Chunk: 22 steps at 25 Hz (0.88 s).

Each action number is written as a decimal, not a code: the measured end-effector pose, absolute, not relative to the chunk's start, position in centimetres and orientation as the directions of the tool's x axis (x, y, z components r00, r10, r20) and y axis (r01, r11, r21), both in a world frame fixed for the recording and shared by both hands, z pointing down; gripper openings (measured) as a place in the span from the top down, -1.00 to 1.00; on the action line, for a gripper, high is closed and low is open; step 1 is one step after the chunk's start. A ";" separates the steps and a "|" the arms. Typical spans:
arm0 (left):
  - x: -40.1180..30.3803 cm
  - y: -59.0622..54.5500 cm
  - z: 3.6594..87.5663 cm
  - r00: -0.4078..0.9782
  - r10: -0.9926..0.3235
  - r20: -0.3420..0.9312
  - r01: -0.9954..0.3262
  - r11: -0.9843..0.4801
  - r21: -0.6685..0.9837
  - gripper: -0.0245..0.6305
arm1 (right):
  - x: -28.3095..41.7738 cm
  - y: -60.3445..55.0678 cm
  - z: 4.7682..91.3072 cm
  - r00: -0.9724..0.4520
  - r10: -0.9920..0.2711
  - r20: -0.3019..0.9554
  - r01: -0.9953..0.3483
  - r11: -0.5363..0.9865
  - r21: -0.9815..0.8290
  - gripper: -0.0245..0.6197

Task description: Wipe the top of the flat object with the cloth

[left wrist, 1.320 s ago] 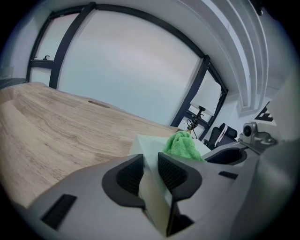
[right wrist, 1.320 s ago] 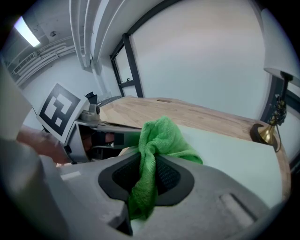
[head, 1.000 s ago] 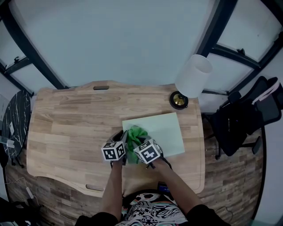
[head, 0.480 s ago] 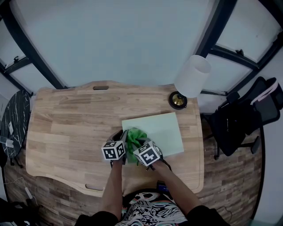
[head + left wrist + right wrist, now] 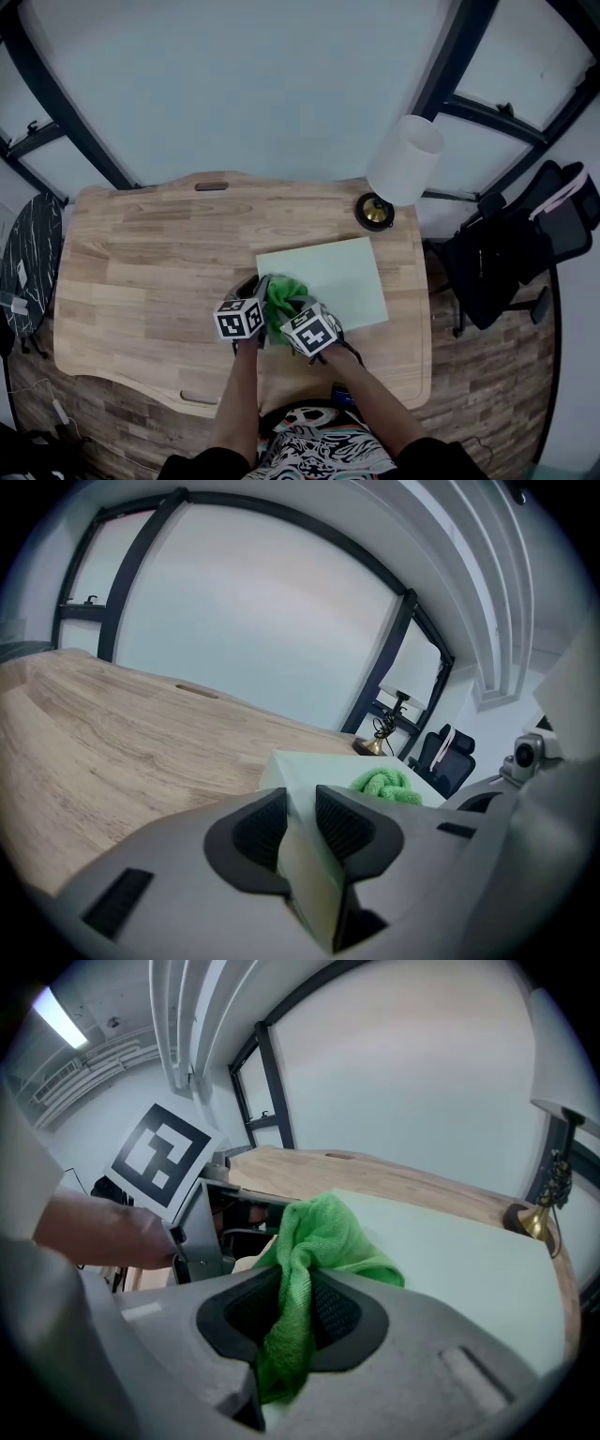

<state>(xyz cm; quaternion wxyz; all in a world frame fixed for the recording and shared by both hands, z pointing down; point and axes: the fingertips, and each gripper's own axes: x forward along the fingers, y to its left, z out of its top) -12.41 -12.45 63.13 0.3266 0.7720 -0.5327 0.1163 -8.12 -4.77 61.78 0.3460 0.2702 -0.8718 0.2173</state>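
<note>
The left gripper [image 5: 300, 803] is clamping its jaws on the near left corner of the pale green flat sheet [image 5: 342, 277], which is lying on the wooden counter [image 5: 141, 272] toward its right side. The right gripper [image 5: 292, 1302] is squeezing the green cloth [image 5: 284, 292] between its jaws. The cloth is bunching up out of them and resting on the sheet's near left part, just beside the left gripper. Both grippers are sitting side by side at the sheet's near edge. Behind the sheet, a lamp [image 5: 403, 161] with a white shade and brass base is standing at the counter's far right corner. An office chair [image 5: 525, 239] is standing beyond the counter's right edge.
</note>
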 end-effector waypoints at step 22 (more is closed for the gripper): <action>-12.3 -12.4 63.1 0.400 -0.748 0.530 -0.902 -0.219 0.372 0.63 | -7.8 -2.0 61.9 -0.647 -0.214 0.732 -0.579 0.762 -0.289 0.69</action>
